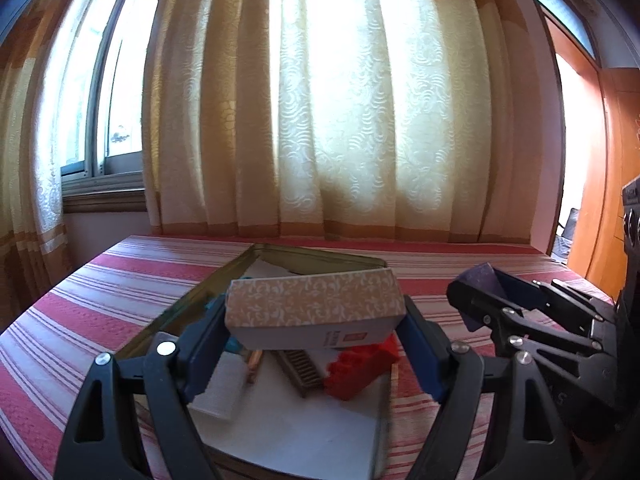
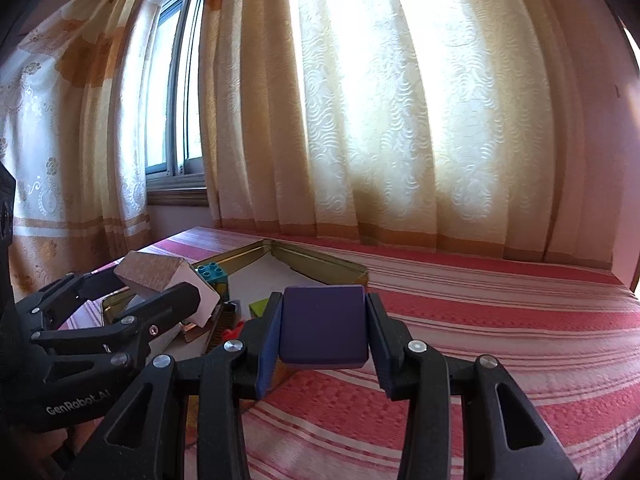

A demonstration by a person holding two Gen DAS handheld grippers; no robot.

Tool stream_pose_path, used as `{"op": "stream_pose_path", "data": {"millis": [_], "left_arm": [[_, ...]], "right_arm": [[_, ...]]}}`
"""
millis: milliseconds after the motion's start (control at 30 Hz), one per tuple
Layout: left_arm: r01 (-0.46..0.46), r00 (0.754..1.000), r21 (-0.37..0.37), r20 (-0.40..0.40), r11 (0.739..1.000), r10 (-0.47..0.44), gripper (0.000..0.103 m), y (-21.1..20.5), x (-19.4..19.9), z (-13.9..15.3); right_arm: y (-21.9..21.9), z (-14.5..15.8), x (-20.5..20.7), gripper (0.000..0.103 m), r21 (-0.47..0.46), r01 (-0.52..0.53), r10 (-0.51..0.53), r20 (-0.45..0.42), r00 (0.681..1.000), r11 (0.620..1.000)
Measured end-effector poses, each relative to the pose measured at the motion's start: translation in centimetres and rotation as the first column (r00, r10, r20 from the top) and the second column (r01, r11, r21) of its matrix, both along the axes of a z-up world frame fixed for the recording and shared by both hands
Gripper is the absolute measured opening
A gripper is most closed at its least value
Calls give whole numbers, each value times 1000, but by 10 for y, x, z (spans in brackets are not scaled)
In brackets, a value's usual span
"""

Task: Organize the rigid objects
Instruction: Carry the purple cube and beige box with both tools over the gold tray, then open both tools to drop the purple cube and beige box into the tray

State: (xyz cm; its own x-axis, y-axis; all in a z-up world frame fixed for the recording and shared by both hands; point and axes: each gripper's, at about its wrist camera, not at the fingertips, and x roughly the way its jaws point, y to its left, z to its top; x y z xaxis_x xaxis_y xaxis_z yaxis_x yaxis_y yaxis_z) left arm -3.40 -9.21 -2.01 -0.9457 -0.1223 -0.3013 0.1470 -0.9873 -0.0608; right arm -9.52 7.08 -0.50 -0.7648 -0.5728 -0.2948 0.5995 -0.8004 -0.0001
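The left gripper (image 1: 316, 334) holds a patterned box (image 1: 314, 306) above the open tin (image 1: 320, 258) on the striped bed (image 1: 100, 300), while at its three o'clock the right gripper (image 2: 324, 330) clamps a purple block (image 2: 323, 326) over the bedspread.

Both grippers loaded above a metal tin on a striped cloth.

The left gripper (image 1: 316, 320) clamps a beige patterned box (image 1: 314, 306) by its ends, held over the open tin (image 1: 180, 308). Under it, inside the tin, lie a red toy brick (image 1: 360, 368), a brown comb (image 1: 302, 368) and white paper (image 1: 304, 432). At right, the right gripper (image 1: 486, 292) grips a purple block (image 1: 480, 276) above the red-striped cloth (image 1: 100, 300).
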Motion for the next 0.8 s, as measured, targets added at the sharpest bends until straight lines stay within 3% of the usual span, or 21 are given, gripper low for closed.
{"op": "stream_pose_path", "data": {"millis": [367, 800], "left_arm": [[-97, 994, -10, 54, 995, 98, 81, -43, -3, 0], [-85, 970, -27, 226, 996, 89, 81, -59, -41, -6]], "right_arm": [[-32, 3, -14, 43, 17, -84, 83, 68, 994, 996], [-92, 12, -51, 43, 86, -169, 151, 190, 970, 982]]}}
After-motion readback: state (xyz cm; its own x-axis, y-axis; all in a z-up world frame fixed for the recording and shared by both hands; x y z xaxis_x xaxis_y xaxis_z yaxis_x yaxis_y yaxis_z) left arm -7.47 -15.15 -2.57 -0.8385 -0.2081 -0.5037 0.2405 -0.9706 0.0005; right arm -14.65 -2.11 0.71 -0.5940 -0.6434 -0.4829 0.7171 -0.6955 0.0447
